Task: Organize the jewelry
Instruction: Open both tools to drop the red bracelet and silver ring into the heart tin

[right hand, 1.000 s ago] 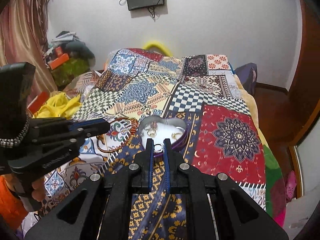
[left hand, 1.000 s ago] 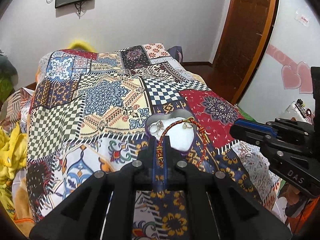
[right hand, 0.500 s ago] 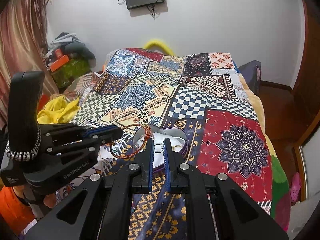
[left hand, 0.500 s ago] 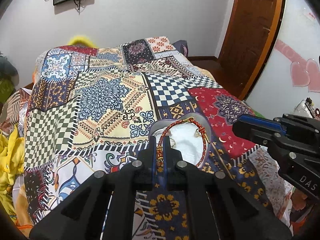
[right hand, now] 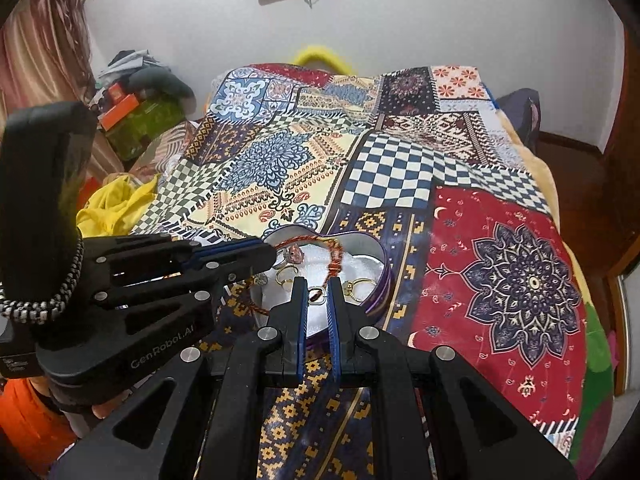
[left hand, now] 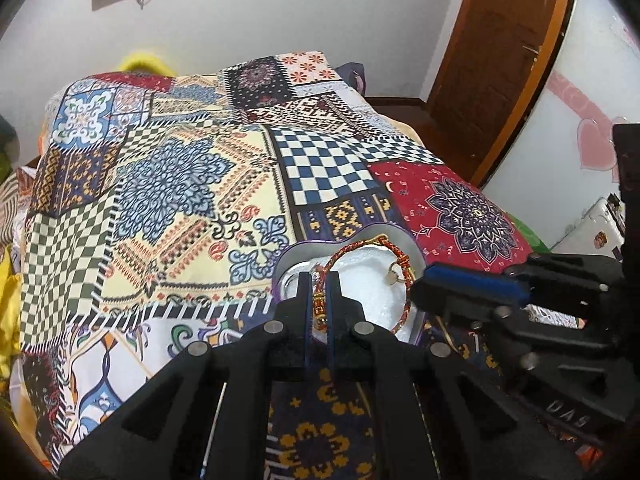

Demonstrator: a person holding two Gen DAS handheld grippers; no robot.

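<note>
Left claw (left hand: 319, 292) clenched on bracelet (left hand: 404, 264), level over tin (left hand: 414, 240) on bed (left hand: 168, 184). Right claw (right hand: 319, 294), at tin's 6 o'clock, pinches a small charm (right hand: 317, 295).

Printed cloth bedspread (left hand: 180, 184), shiny metal heart tin (right hand: 370, 246), braided cord bracelet (left hand: 404, 258), matt black plastic gripper bodies
</note>
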